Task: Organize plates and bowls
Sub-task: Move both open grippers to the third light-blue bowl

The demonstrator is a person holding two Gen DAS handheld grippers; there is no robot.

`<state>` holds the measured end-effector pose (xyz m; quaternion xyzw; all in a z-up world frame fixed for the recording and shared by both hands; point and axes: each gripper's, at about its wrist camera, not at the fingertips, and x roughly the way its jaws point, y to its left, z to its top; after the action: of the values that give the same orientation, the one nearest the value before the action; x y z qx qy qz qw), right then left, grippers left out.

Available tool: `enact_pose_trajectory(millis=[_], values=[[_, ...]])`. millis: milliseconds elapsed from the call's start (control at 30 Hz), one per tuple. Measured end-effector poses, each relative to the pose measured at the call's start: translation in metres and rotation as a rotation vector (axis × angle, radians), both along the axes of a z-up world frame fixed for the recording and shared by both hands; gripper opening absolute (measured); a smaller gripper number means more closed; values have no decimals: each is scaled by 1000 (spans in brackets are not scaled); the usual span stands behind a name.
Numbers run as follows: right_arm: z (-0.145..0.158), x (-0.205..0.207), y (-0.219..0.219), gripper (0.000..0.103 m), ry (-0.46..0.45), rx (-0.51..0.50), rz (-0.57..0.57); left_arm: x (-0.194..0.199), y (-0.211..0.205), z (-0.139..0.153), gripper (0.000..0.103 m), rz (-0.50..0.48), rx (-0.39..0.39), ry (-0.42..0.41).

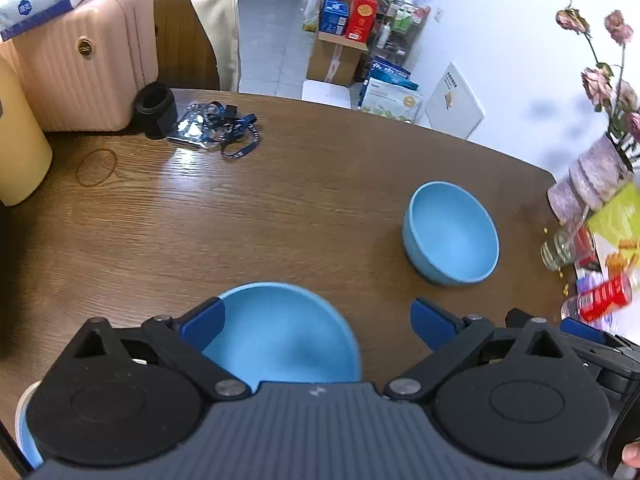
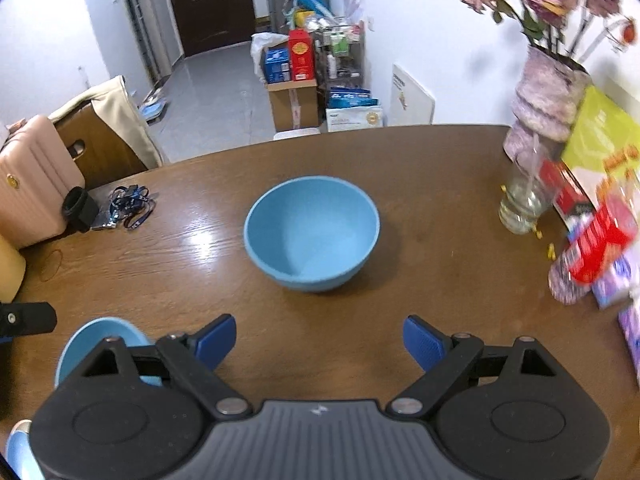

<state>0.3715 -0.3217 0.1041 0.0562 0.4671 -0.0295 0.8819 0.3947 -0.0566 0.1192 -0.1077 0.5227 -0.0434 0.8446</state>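
Left hand-held gripper (image 1: pixel 316 326): my jaws wide apart, gripping nothing, above the near blue bowl (image 1: pixel 284 336).
Right hand-held gripper (image 2: pixel 319 342): wide apart, empty, facing the far blue bowl (image 2: pixel 312 234).
Worktop (image 2: pixel 420 184): both bowls upright, apparently empty, well apart.

A blue bowl (image 2: pixel 312 234) is seen upright on the wooden counter (image 2: pixel 440 264), ahead of the right claw (image 2: pixel 319 340), whose jaws are spread wide with nothing between them. A second blue bowl (image 2: pixel 100 334), partly hidden, is perhaps empty.
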Motion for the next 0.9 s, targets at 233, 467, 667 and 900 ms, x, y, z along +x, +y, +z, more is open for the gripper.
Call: enact_pose_trajectory(millis=[233, 467, 667, 900], values=[[-4, 48, -34, 90, 21, -2, 78, 28, -46, -8, 103, 87, -2, 21], [-21, 87, -59, 90, 48, 5, 118, 56, -82, -24, 103, 149, 15, 51], [-43, 117, -72, 90, 73, 8, 134, 79, -106, -46, 103, 195, 31, 81], [-70, 142, -72, 89, 100, -18, 171, 99, -123, -75, 103, 238, 35, 125]])
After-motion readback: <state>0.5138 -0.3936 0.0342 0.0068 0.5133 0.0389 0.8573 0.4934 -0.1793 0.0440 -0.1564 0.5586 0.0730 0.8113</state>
